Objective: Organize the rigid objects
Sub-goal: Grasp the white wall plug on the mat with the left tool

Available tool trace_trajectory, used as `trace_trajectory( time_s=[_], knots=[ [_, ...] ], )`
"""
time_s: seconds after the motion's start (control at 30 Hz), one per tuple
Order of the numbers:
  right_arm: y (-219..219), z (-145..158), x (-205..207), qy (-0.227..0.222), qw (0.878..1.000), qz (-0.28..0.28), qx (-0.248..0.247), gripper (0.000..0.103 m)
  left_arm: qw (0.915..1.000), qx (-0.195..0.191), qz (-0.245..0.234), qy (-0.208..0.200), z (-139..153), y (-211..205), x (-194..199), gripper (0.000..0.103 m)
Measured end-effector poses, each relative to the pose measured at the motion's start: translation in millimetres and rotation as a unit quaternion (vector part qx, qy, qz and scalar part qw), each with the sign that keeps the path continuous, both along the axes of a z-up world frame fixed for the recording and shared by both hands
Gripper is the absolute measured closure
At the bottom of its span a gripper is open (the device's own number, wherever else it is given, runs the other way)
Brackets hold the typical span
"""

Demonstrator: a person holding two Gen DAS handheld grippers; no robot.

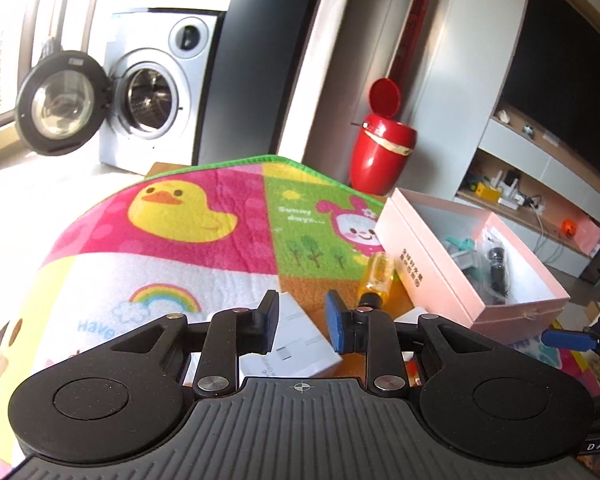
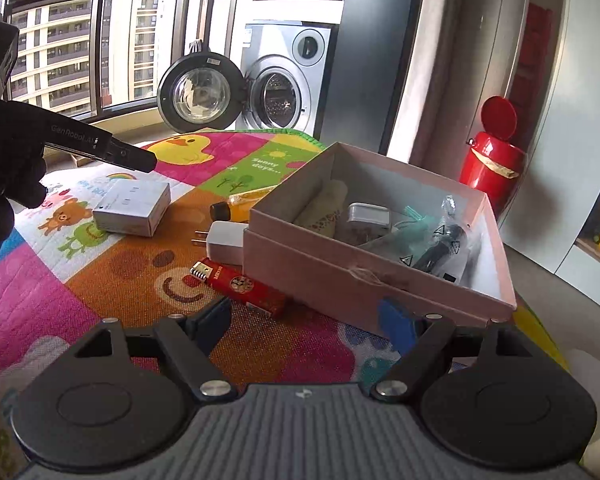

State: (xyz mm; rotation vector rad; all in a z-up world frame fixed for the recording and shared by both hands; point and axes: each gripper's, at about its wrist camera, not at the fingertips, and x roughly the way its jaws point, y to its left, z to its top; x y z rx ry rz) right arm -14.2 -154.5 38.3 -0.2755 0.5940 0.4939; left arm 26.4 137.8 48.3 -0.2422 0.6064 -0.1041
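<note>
Several small things lie on a colourful play mat (image 2: pixel 112 292). They are a white carton (image 2: pixel 132 210), a white plug adapter (image 2: pixel 224 240), a yellow-handled screwdriver (image 1: pixel 374 276) and a red lighter (image 2: pixel 240 286). An open pink box (image 2: pixel 380 276) on the right holds several items. My left gripper (image 1: pixel 302 322) hovers just above the white carton (image 1: pixel 300 344) with a narrow gap between its pads and nothing in them. My right gripper (image 2: pixel 306 322) stands wide open and holds nothing. The lighter lies just ahead of it, close to the pink box's front wall.
A washing machine (image 2: pixel 284 88) with its round door swung open stands beyond the mat's far edge. A red lidded bin (image 2: pixel 492 164) stands behind the pink box. A black-gloved hand (image 2: pixel 4 184) holds the left gripper at the left. Shelves (image 1: pixel 512 188) run along the right.
</note>
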Motion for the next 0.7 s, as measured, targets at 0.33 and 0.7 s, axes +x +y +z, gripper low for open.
trace_trajectory(
  time_s=[0.33,0.7],
  knots=[
    [40,-22,30,0.073,0.996,-0.034,0.036,0.022,0.9996,-0.005,-0.028,-0.006,-6,11,-31,0.075],
    [17,-22,-18,0.026,0.999,-0.021,0.014,0.022,0.9874,0.002,-0.157,0.021,-9,-60,45,0.075]
  ],
)
